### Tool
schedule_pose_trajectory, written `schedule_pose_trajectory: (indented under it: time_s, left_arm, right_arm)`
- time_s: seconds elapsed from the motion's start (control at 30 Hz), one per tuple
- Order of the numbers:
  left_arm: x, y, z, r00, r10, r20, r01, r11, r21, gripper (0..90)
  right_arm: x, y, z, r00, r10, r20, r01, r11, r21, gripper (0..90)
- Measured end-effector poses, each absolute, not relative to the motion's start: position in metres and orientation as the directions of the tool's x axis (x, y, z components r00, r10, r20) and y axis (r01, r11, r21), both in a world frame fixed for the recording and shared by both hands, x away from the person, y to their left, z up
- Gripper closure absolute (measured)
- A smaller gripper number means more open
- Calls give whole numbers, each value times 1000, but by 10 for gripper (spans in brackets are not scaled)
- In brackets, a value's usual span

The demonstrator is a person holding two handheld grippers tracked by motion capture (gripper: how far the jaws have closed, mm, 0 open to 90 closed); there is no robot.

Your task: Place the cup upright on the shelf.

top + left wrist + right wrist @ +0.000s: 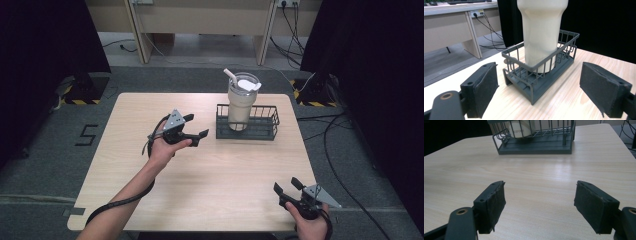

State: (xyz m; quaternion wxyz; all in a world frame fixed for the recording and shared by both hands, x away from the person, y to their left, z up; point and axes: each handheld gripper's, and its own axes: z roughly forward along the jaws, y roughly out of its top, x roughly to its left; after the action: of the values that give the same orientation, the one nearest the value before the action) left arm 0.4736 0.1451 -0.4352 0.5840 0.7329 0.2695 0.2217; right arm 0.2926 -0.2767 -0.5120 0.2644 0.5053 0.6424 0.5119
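A tall cream tumbler (242, 102) with a lid and a white straw stands upright in the left half of a dark wire basket (272, 124) at the back of the wooden table. My left gripper (195, 125) hovers open just left of the basket, jaws pointing toward it. In the left gripper view the tumbler (541, 32) and basket (564, 50) sit close ahead between the open jaws. My right gripper (287, 186) is open near the table's front right corner, nothing in it. In the right gripper view the basket (536, 146) lies farther off across the table.
The light wooden table (200, 175) is bare apart from the basket. Dark curtains flank both sides. Cables run on the floor at right (340, 165), and a desk (200, 15) stands behind the table.
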Motion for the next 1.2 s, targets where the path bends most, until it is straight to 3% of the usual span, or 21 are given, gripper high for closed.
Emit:
schedule_pose_trajectory:
  time_s: [1.2]
  left_arm:
    - [414,215,-455,712,702,21,135,-166,977,142]
  right_arm:
    - [292,-276,-512,-344,923,174,378,-33,925,247]
